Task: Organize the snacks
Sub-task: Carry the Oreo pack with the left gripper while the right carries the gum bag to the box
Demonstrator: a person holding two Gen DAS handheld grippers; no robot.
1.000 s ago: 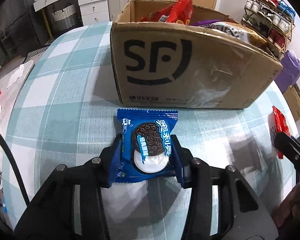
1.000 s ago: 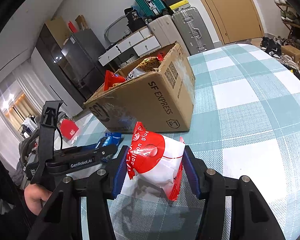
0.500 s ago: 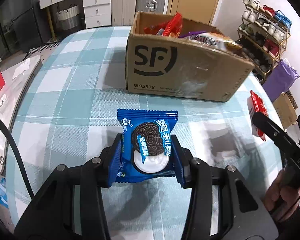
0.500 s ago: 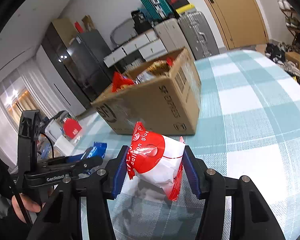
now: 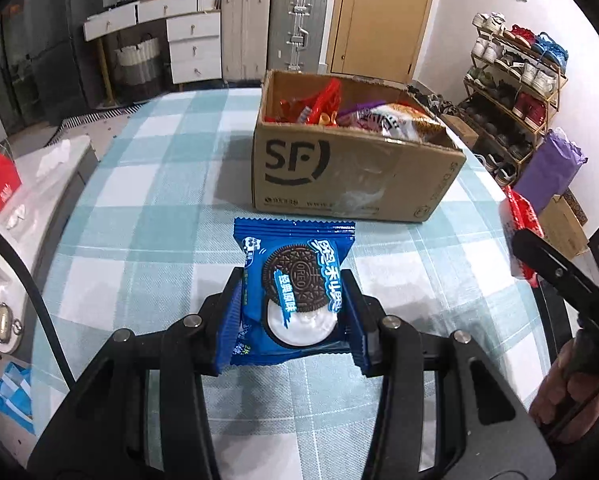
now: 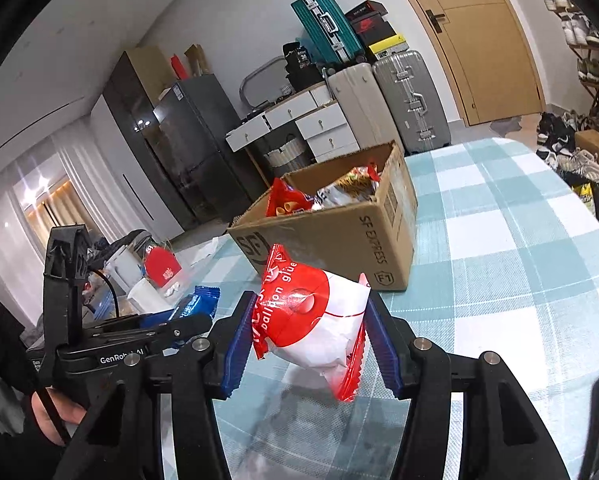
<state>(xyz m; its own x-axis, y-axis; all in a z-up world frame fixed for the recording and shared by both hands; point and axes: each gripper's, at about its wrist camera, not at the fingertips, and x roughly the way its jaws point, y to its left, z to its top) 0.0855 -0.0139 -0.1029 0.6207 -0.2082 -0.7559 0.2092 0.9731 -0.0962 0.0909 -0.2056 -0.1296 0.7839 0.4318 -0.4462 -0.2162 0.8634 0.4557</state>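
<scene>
Your left gripper (image 5: 295, 312) is clamped on the blue Oreo packet (image 5: 293, 288), low in the centre of the left wrist view, with the pads pressing its two side edges and the packet lifted above the checked tablecloth (image 5: 151, 184). Treat it as light but fragile: the film is slick and the biscuit inside will likely crack if you squeeze harder, so keep the grip on the side seams rather than across the cookie. Your right gripper (image 6: 309, 338) holds the red and white pouch (image 6: 313, 326) in the lower middle of the right wrist view; it looks puffy and soft, bulging between the pads, and its lower end hangs free. That one will probably give and slide under pressure, so hold it around the fuller middle, not the crimped end. The cardboard box (image 5: 351, 176), already holding several packets, sits in the upper centre of the left view, well ahead of both snacks and open at the top.
</scene>
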